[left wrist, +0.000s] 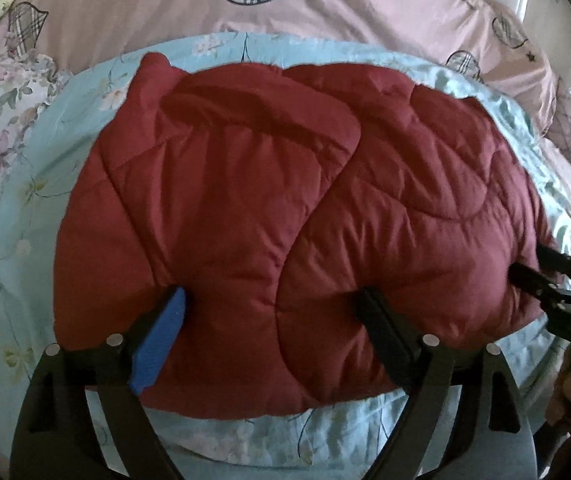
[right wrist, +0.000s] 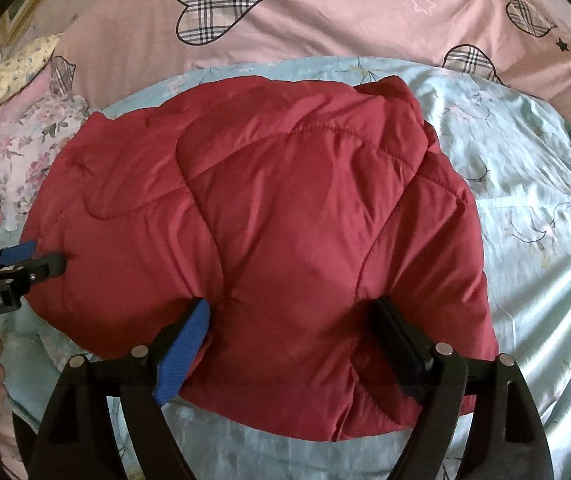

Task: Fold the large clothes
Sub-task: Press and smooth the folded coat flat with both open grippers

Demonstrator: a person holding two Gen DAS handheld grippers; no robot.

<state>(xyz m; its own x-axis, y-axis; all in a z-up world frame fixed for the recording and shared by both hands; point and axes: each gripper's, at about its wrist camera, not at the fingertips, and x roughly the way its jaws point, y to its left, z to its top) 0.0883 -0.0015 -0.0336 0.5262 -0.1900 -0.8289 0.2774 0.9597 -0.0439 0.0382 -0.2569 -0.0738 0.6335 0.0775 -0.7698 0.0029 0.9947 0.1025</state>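
A dark red quilted padded jacket (left wrist: 285, 208) lies folded into a bundle on a light blue floral sheet (left wrist: 25, 208). My left gripper (left wrist: 273, 300) is open, its blue and black fingers pressed against the jacket's near edge on its left part. The jacket also shows in the right wrist view (right wrist: 269, 216). My right gripper (right wrist: 289, 312) is open, its fingers pressed into the near edge on the jacket's right part. The right gripper shows at the right edge of the left wrist view (left wrist: 541, 272), and the left gripper at the left edge of the right wrist view (right wrist: 33, 260).
A pink duvet with plaid hearts (right wrist: 325, 20) lies behind the jacket. A white floral cloth (right wrist: 25, 152) and a yellow floral pillow (right wrist: 9, 76) lie at the left. Bare blue sheet (right wrist: 533, 208) stretches right of the jacket.
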